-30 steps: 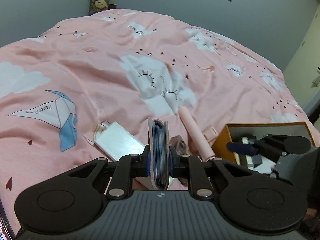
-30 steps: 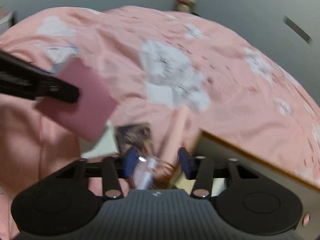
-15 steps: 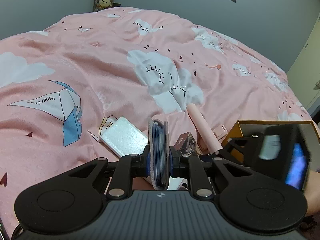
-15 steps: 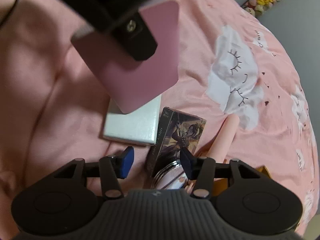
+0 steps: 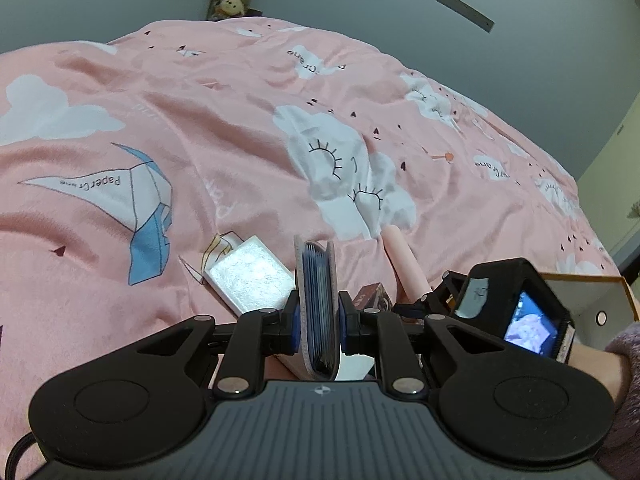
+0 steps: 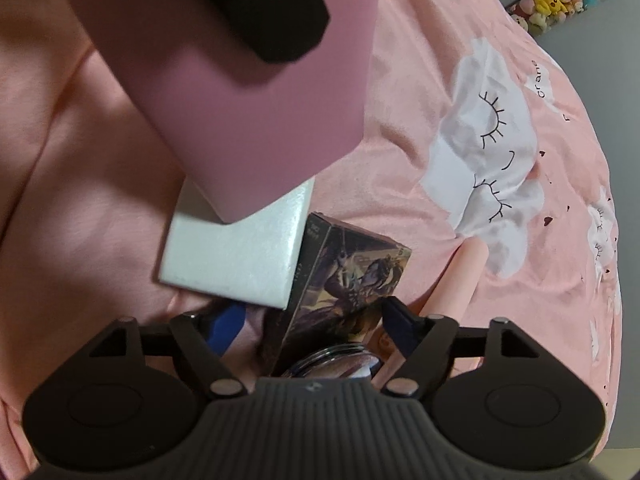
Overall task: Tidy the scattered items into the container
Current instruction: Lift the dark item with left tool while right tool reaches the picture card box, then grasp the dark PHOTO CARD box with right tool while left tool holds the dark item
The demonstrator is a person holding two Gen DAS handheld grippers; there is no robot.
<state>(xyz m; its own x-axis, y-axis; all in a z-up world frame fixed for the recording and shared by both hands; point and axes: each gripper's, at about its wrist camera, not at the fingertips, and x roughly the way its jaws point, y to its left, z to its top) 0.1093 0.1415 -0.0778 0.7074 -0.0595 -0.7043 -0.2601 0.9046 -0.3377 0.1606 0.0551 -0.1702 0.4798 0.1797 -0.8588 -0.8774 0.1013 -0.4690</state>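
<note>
Left gripper [image 5: 318, 326] is clamped tight on the pink card wallet [image 5: 316, 312], held upright on its edge, blue card slots showing between the two fingers. From the right wrist view that same wallet [image 6: 240, 92] looms big and blurred at the top, hanging above the bed.

Right gripper [image 6: 312, 326] now: its fingers have just been opening and they stand wide apart, pressing on nothing, with the illustrated card box [image 6: 348, 280] lying between them on the pink quilt [image 6: 400, 140]. A small glass jar [image 6: 336, 362] peeks up just at the gripper's base, below the box.

Beside the card box, touching its left side, lies the white flat box [image 6: 236, 264]; to the right of it, the pale pink tube [image 6: 460, 276] points up toward the cloud print.

In the left wrist view the white box [image 5: 252, 280] and the tube [image 5: 404, 264] flank the wallet, and the container [image 5: 592, 300], a box with an orange rim, sits near the right edge of the bed, behind the right gripper's body. A fuzzy sleeve [image 5: 624, 380] shows at far right.
</note>
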